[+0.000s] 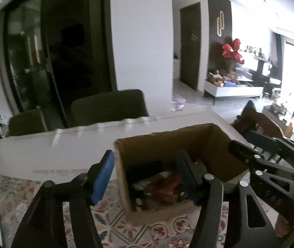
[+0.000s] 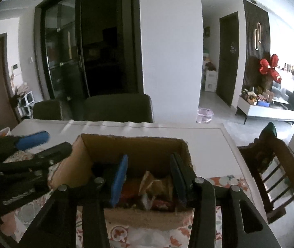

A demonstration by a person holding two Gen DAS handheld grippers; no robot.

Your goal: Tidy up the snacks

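Both the left gripper [image 1: 145,177] and right gripper [image 2: 149,179] hang open and empty over a cardboard box [image 2: 134,144] of what look like snacks [image 2: 157,186] on the bench [image 2: 209,144], where lowering squarely onto one packet would serve best.

Both views are taken from the wrists, looking forward and somewhat downward along the fingers, close above the counter [image 1: 43,150]. From the left wrist, the open cardboard box [image 1: 167,140] is seen just ahead and slightly right, with the right claw [image 1: 248,144] caught at the right edge. From the right wrist, the same box [image 2: 134,144] is faced almost squarely, and the left claw [image 2: 50,144] is seen at the left edge. Shared by both: the box, the far chairs [image 2: 118,107], the white pillar and the red balloon [image 1: 232,50].
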